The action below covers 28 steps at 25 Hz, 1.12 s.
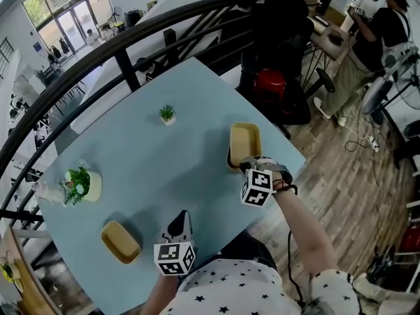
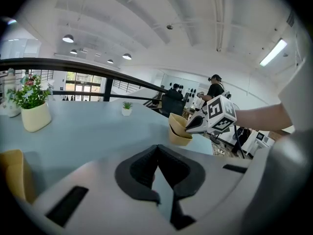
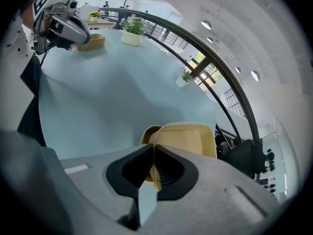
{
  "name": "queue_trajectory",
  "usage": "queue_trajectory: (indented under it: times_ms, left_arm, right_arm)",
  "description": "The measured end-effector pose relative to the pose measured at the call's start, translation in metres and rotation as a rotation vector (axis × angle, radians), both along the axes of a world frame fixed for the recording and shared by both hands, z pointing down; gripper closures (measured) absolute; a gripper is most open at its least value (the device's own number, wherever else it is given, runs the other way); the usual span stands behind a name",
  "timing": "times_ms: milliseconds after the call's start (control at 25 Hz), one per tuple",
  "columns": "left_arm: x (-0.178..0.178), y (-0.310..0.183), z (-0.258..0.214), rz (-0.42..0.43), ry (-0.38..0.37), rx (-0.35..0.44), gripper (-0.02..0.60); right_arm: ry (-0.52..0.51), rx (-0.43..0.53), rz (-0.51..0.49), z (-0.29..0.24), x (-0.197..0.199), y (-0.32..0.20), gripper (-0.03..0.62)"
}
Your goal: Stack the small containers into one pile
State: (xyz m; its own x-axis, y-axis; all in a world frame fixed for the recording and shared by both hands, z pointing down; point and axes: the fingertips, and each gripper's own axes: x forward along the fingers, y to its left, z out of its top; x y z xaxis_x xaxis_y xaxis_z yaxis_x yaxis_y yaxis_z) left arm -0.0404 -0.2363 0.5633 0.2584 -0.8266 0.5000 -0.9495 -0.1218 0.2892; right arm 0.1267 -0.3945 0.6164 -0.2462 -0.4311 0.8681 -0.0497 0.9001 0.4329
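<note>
Blue table, tan container, flowerpot, railing

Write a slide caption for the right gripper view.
Right gripper clamps the rim of a tilted yellow container near the edge of the pale blue table.

— Tan rounded-rectangle plastic tub: tilted, rim pinched in the right claw, leaning into a second matching tub near the tabletop edge.
— Third matching tub: upright, open side up, alone at near left, well apart.
</note>
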Motion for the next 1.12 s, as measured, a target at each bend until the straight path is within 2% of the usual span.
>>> queue_trajectory:
  times_ms: [480,1120]
  left_arm:
    - [0.007,-0.006,0.001,0.016,0.005,-0.002,0.580]
    - [0.002,-0.004,0.000,0.018,0.007,-0.002,0.580]
  right_arm:
    - [0.030,-0.029,0.043,0.006,0.018,0.003,0.576]
    - [0.037,-0.058,0.050,0.009,0.012,0.017,0.576]
